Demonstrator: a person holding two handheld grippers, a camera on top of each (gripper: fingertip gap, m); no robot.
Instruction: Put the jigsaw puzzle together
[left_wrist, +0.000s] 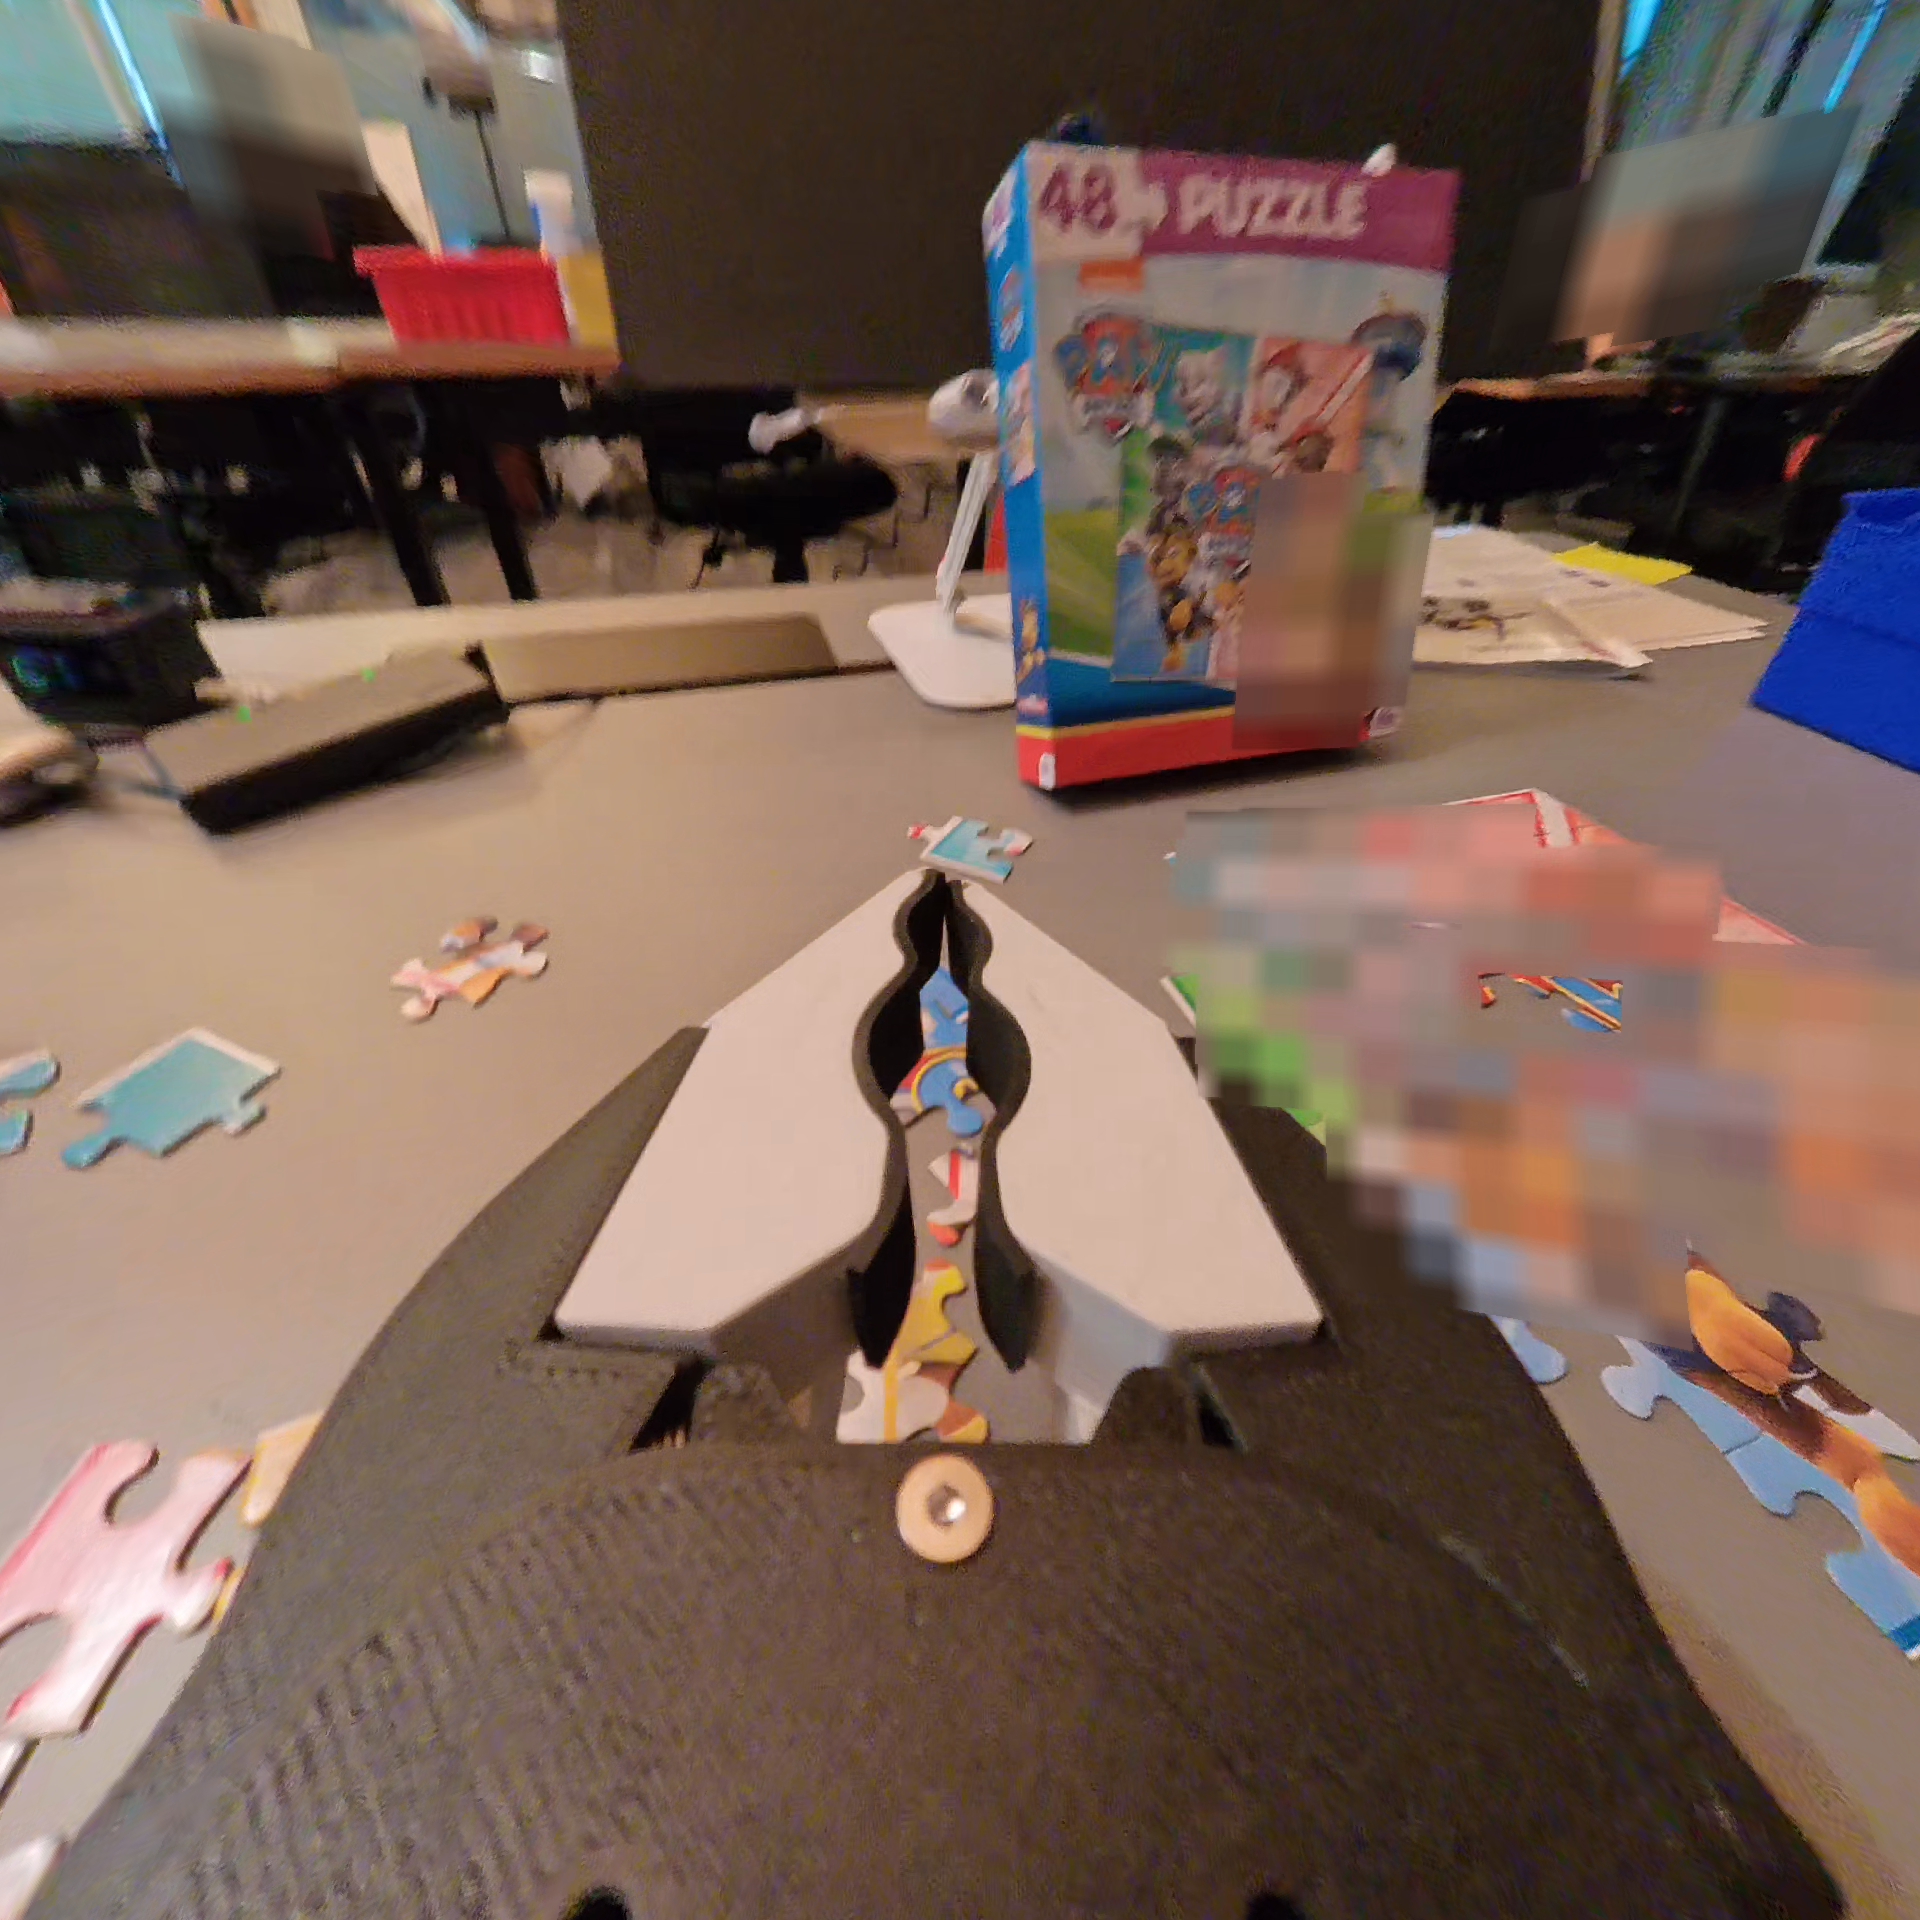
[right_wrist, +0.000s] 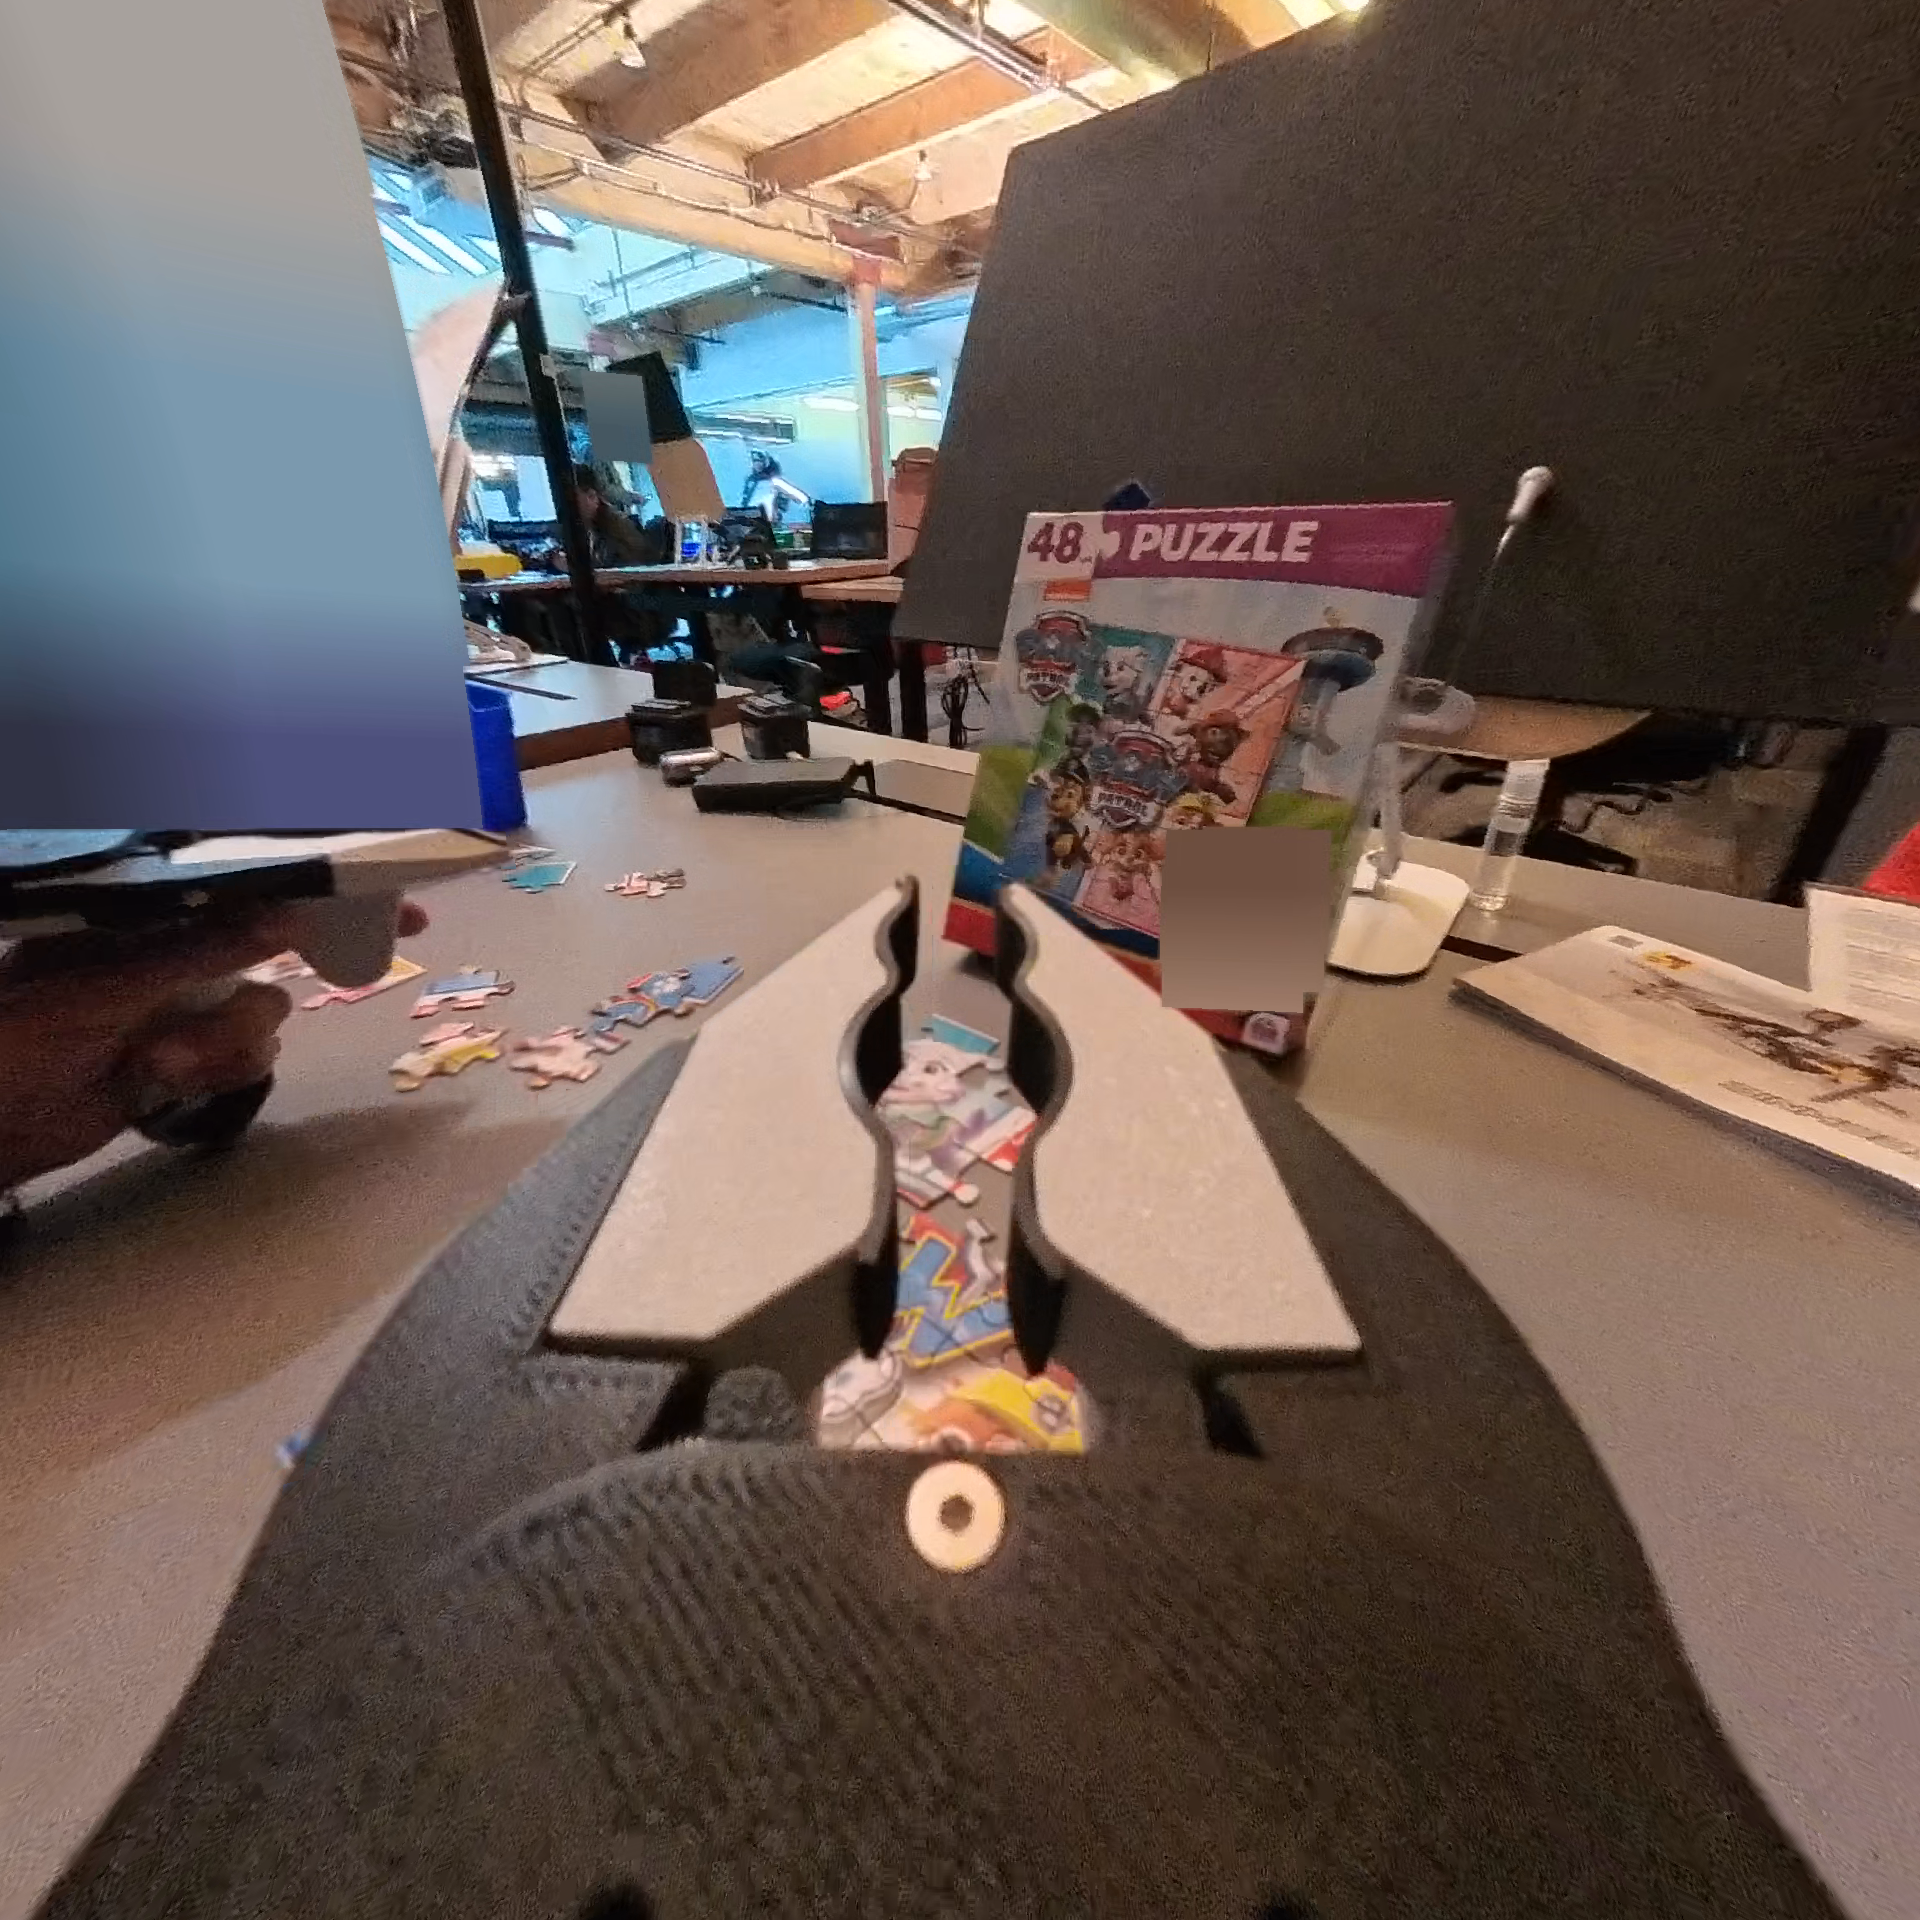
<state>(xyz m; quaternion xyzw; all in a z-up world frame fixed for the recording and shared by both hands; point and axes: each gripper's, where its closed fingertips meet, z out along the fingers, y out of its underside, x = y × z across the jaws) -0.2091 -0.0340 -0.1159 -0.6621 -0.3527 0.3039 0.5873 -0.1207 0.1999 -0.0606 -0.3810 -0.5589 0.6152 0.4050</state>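
My left gripper (left_wrist: 943, 883) is shut, its tips together with nothing seen between them. A light-blue puzzle piece (left_wrist: 971, 847) lies on the grey table (left_wrist: 675, 831) just beyond the tips. Joined pieces (left_wrist: 940, 1060) show under the fingers. In the right wrist view the left gripper (right_wrist: 499, 854) is at the left, over a hand (right_wrist: 135, 1029), with the light-blue piece (right_wrist: 540, 875) by its tip. My right gripper (right_wrist: 958, 904) is open and empty above a joined puzzle section (right_wrist: 951, 1112). The puzzle box (left_wrist: 1216, 447) (right_wrist: 1195, 727) stands upright ahead.
Loose pieces lie at the left (left_wrist: 468, 966) (left_wrist: 171, 1091) (right_wrist: 665, 987), and a joined dog section (left_wrist: 1787, 1382) at the right. A white stand (left_wrist: 940, 655), black device (left_wrist: 332, 727), blue bin (left_wrist: 1860, 623), booklet (right_wrist: 1714, 1039) and small bottle (right_wrist: 1512, 831) ring the table. About 25 centimeters separates my left fingertips from my right.
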